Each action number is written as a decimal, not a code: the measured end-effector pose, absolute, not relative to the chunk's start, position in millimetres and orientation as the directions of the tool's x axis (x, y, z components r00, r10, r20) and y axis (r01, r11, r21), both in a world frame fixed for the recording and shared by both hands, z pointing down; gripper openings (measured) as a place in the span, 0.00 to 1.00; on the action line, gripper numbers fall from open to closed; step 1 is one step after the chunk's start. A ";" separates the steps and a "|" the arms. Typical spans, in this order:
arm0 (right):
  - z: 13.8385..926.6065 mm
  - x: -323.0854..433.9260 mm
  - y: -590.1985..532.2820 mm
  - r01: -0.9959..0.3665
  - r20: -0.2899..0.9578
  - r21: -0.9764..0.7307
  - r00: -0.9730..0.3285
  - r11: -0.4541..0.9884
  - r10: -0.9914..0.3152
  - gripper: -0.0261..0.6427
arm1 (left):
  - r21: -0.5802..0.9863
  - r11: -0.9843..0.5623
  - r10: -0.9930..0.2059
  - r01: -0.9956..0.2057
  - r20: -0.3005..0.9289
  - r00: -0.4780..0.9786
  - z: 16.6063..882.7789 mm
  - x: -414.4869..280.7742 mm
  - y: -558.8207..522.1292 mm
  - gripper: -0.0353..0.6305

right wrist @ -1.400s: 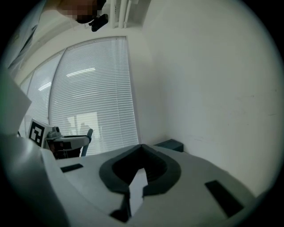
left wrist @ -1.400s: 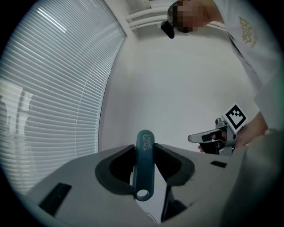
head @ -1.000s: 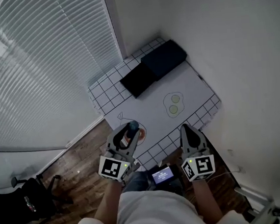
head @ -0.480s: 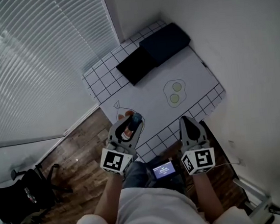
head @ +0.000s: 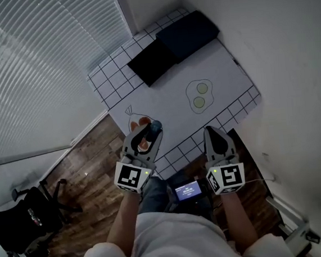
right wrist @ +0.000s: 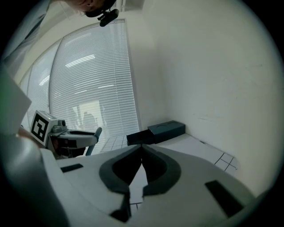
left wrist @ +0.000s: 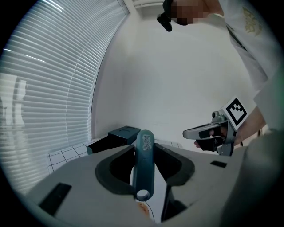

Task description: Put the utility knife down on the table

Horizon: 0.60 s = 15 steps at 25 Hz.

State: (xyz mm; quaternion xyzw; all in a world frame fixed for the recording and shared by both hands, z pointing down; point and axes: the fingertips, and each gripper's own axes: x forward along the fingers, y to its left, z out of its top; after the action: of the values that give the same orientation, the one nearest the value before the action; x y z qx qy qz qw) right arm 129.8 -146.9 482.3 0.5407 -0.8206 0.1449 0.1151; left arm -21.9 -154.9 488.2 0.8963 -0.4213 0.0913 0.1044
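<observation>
Since a second ago, the left gripper has shifted forward over the near edge of the table.

Head view: the left gripper holds the knife above that edge. The right gripper hovers beside it, apart.

Left gripper view: the jaws clamp the knife, which stands upright between them.

Right gripper view: the jaws are closed together, tips touching, with nothing between them.

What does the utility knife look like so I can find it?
Start at the white gridded table in the corner by the blinds. Over its near edge is the left gripper, with the utility knife pinched in its jaws. It is a slim teal bar with a round hole at one end; the right gripper holds nothing.
</observation>
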 end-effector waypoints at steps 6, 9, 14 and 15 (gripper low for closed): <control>498.5 129.1 -148.5 -0.917 0.363 -0.125 -0.398 0.379 -0.843 0.05 | 0.100 -0.629 -0.720 -0.771 0.298 0.627 508.6 -16.6 -155.6 0.27; 504.8 129.4 -149.5 -0.916 0.367 -0.133 -0.399 0.377 -0.840 0.05 | 0.101 -0.635 -0.708 -0.766 0.320 0.629 520.9 -14.8 -155.6 0.27; 519.2 131.8 -150.3 -0.918 0.387 -0.137 -0.396 0.373 -0.833 0.05 | 0.110 -0.643 -0.688 -0.758 0.351 0.635 539.5 -11.4 -155.4 0.27; 522.0 132.3 -150.2 -0.918 0.391 -0.137 -0.395 0.371 -0.832 0.05 | 0.112 -0.645 -0.684 -0.756 0.358 0.636 543.6 -10.8 -155.3 0.27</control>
State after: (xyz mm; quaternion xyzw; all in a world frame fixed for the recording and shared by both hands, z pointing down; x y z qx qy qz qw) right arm 132.3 -150.2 522.0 0.5348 -0.8180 0.1680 0.1290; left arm -10.8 -155.3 543.6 0.8955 -0.4021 0.1428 0.1266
